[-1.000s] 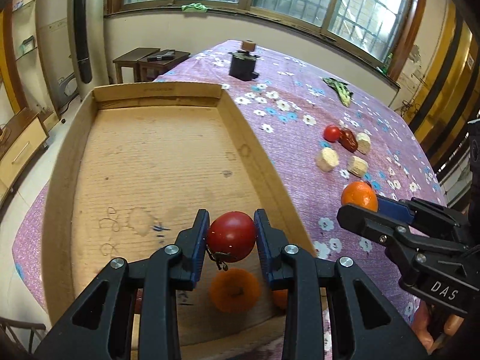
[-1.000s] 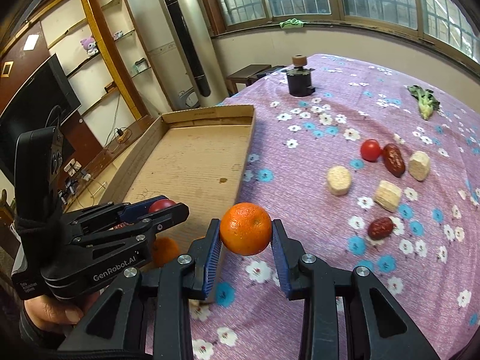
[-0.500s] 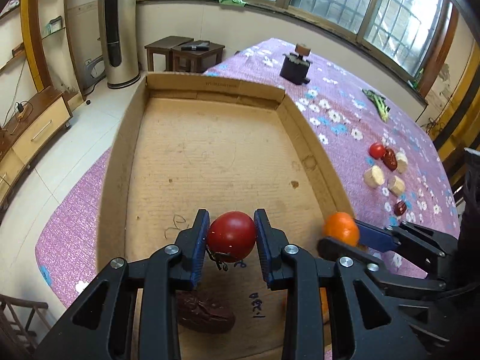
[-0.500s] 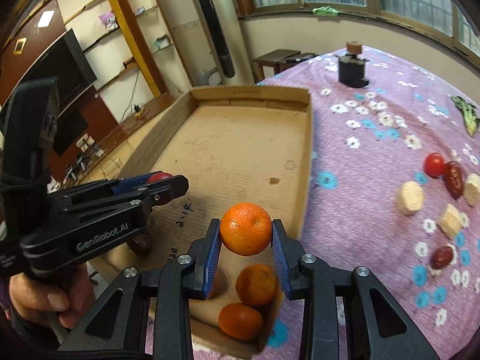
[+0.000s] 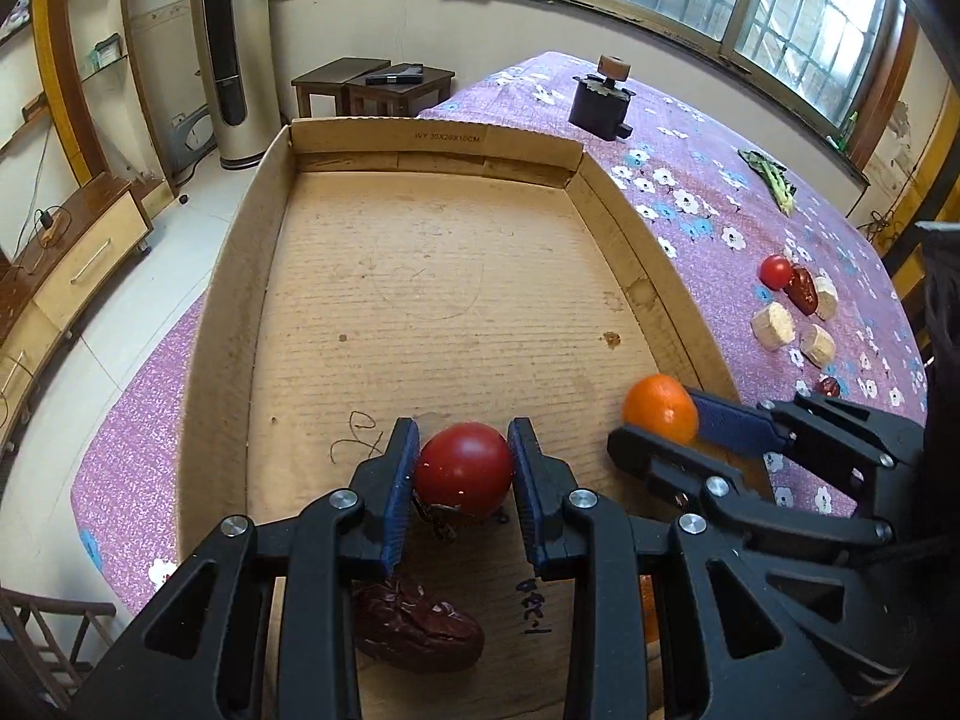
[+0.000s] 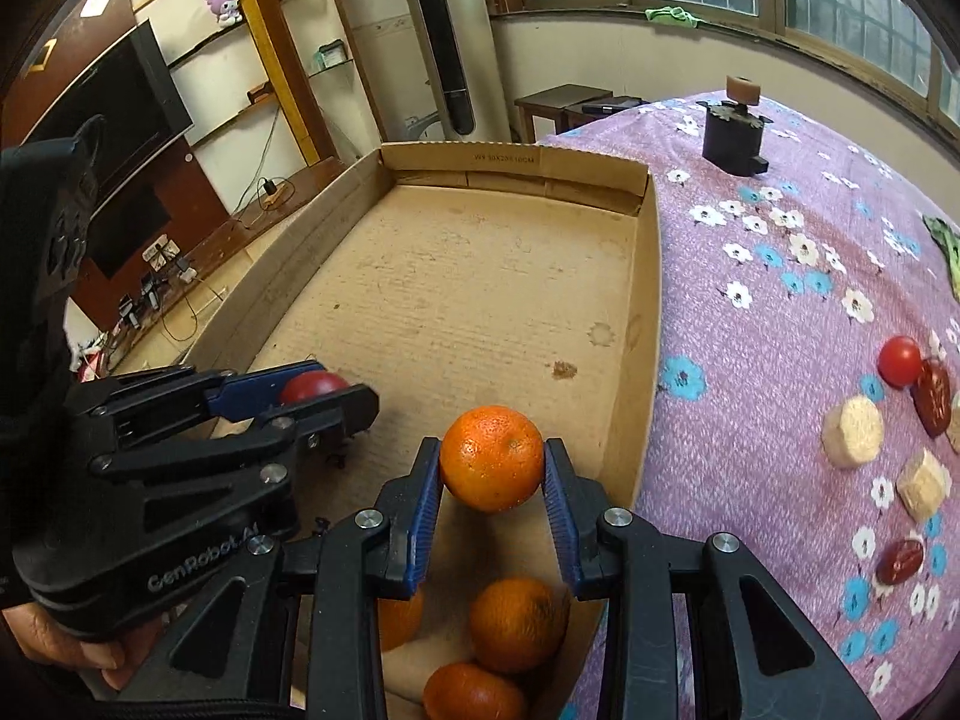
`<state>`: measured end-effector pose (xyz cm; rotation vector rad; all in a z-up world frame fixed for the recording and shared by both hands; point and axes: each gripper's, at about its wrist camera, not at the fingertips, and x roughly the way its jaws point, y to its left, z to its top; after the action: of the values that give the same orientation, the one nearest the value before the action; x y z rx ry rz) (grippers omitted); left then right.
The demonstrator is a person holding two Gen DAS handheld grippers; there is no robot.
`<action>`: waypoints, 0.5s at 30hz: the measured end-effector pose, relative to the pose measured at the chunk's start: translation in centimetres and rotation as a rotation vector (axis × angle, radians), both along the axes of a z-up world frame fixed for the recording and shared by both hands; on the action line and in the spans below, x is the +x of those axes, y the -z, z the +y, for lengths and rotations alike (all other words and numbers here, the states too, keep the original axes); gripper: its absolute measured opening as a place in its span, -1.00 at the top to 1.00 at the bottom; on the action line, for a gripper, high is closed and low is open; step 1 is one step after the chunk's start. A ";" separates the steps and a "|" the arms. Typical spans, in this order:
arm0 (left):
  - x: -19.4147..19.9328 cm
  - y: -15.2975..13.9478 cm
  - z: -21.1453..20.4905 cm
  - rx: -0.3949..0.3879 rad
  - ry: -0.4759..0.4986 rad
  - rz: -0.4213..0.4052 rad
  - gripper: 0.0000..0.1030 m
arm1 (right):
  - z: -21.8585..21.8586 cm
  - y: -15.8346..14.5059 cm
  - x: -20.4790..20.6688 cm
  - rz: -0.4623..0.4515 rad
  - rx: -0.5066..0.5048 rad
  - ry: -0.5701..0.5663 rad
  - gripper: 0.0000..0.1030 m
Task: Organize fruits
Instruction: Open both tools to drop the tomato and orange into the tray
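- Table (image 5: 708, 138) draped in purple cloth with white and blue flowers.
- Shallow cardboard tray (image 5: 252, 276) lying on its left part, long side running away from the cameras.
- Dark block (image 5: 600, 102) with a small brown disc on top, standing toward the far end.
- Green leafy vegetable (image 5: 774, 177) near the far right edge.
- Small tomato (image 6: 899, 360) touching a red date (image 6: 933, 396); pale round slices (image 6: 852, 431) just beside them.
- Another red date (image 6: 899, 561) lying nearer, apart from that cluster.

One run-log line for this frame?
left gripper: shut on tomato | right gripper: shut on orange | both over cardboard box
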<state>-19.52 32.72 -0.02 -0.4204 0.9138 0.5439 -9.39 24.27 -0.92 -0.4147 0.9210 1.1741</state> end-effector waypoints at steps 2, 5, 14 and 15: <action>0.0 0.0 -0.1 0.005 -0.004 0.009 0.45 | 0.3 0.3 0.2 -0.003 -0.009 -0.001 0.35; -0.1 -0.1 0.1 -0.002 -0.011 0.008 0.45 | 0.4 0.4 0.1 -0.010 -0.012 -0.007 0.34; -0.7 -0.4 0.4 -0.023 -0.042 0.005 0.11 | -0.6 -0.3 0.1 -0.006 0.001 -0.008 0.16; -0.8 -0.5 0.2 -0.018 -0.043 0.004 0.07 | -0.7 -0.4 0.1 -0.007 0.004 -0.008 0.15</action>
<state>-20.28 32.95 0.47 -0.4563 0.9160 0.5759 -9.33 23.52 -0.48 -0.4191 0.9117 1.1806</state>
